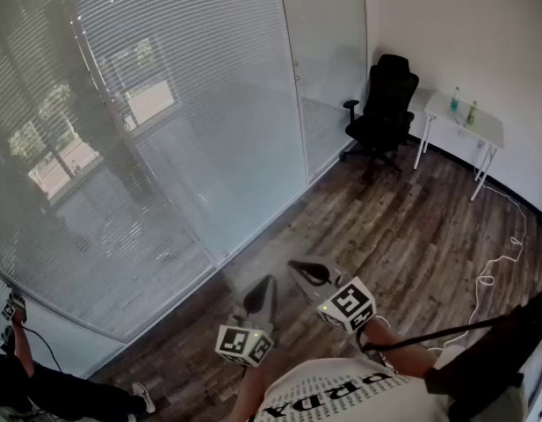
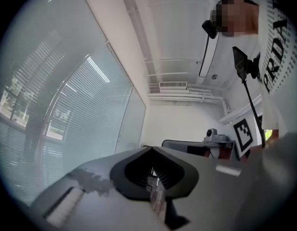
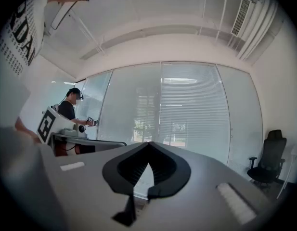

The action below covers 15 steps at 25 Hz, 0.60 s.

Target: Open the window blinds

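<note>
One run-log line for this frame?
stage: before contact | left hand-held gripper: shut, empty | right hand-held gripper: shut, empty | blinds: down, untouched

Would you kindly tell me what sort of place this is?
Probably an office: glass walls with slatted blinds, a black swivel chair and a small white table on wood-look flooring.

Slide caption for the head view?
Left gripper and right gripper, jaws shut, empty, before lowered window blinds; office chair beyond.
</note>
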Each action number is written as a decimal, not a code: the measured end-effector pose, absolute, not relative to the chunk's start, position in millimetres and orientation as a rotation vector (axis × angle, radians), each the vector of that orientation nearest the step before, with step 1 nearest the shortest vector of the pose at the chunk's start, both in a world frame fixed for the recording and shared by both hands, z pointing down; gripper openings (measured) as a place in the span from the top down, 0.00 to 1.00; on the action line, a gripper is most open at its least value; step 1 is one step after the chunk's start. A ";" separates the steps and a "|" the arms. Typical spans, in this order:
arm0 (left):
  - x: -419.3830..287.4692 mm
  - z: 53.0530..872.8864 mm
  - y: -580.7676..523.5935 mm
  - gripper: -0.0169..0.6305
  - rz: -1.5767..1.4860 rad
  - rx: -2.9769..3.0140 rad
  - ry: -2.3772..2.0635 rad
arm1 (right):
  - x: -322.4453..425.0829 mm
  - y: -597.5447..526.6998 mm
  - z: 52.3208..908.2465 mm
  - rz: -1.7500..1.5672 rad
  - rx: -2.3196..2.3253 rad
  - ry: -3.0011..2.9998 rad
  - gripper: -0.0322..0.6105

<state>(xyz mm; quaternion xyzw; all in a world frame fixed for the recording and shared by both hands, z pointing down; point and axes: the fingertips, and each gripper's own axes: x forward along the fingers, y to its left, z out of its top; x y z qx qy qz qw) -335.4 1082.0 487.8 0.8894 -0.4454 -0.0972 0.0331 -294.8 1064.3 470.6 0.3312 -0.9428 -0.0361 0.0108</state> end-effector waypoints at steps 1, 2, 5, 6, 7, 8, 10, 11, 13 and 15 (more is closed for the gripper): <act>-335.3 489.1 1081.7 0.98 -0.299 2.734 -1.369 | -294.7 1063.8 471.8 -0.111 1.033 -2.939 0.94; -335.4 490.2 1081.3 0.98 -0.300 2.730 -1.367 | -294.7 1063.2 472.8 -0.110 1.034 -2.937 0.94; -337.5 491.8 1080.5 0.98 -0.300 2.725 -1.365 | -296.1 1061.2 474.7 -0.103 1.036 -2.932 0.94; -338.7 492.2 1081.0 0.98 -0.299 2.723 -1.365 | -296.9 1061.5 475.1 -0.102 1.035 -2.930 0.94; -339.8 492.7 1082.0 0.98 -0.299 2.718 -1.364 | -297.6 1062.5 475.2 -0.105 1.033 -2.929 0.94; -340.7 493.4 1083.2 0.98 -0.299 2.714 -1.364 | -298.1 1064.1 474.9 -0.114 1.030 -2.929 0.94; -341.7 496.0 1085.7 0.98 -0.304 2.705 -1.364 | -297.5 1067.6 475.1 -0.136 1.033 -2.938 0.94; -341.7 498.3 1086.4 0.98 -0.308 2.705 -1.360 | -296.5 1068.8 476.6 -0.136 1.037 -2.946 0.94; -341.2 503.0 1086.6 0.98 -0.322 2.711 -1.352 | -296.0 1070.0 481.7 -0.119 1.037 -2.949 0.94; -340.6 505.2 1086.9 0.98 -0.338 2.720 -1.343 | -297.4 1070.6 486.2 -0.151 1.042 -2.931 0.94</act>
